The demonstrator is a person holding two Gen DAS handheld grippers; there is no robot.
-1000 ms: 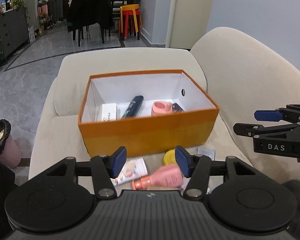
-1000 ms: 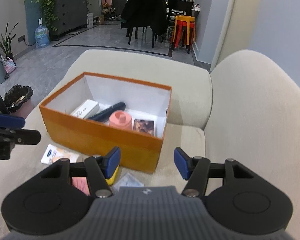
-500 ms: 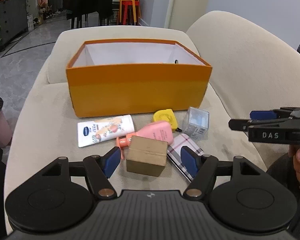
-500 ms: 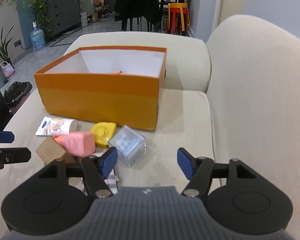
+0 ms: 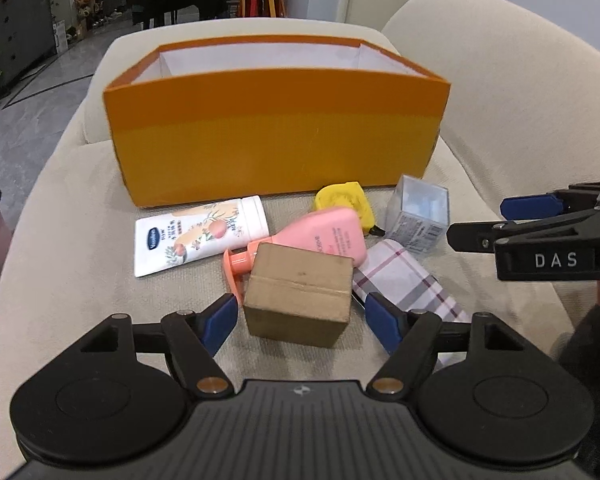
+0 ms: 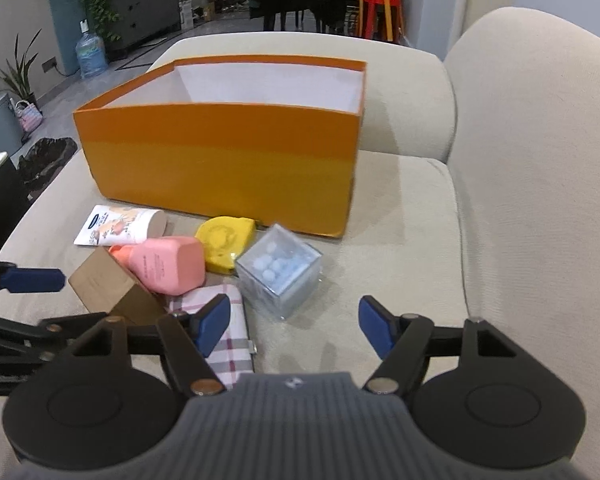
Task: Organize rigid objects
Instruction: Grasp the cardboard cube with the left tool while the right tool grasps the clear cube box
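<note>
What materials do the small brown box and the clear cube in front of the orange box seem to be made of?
Small brown box: probably matte cardboard; it is dull brown, with a seam along its front face. Clear cube: probably glossy rigid plastic; pale blue balls show through its walls.

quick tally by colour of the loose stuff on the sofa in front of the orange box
white: 1, tube
pink: 1, bottle
yellow: 1, tape measure
brown: 1, cardboard box
clear: 1, cube
plaid: 1, pouch
total: 6
</note>
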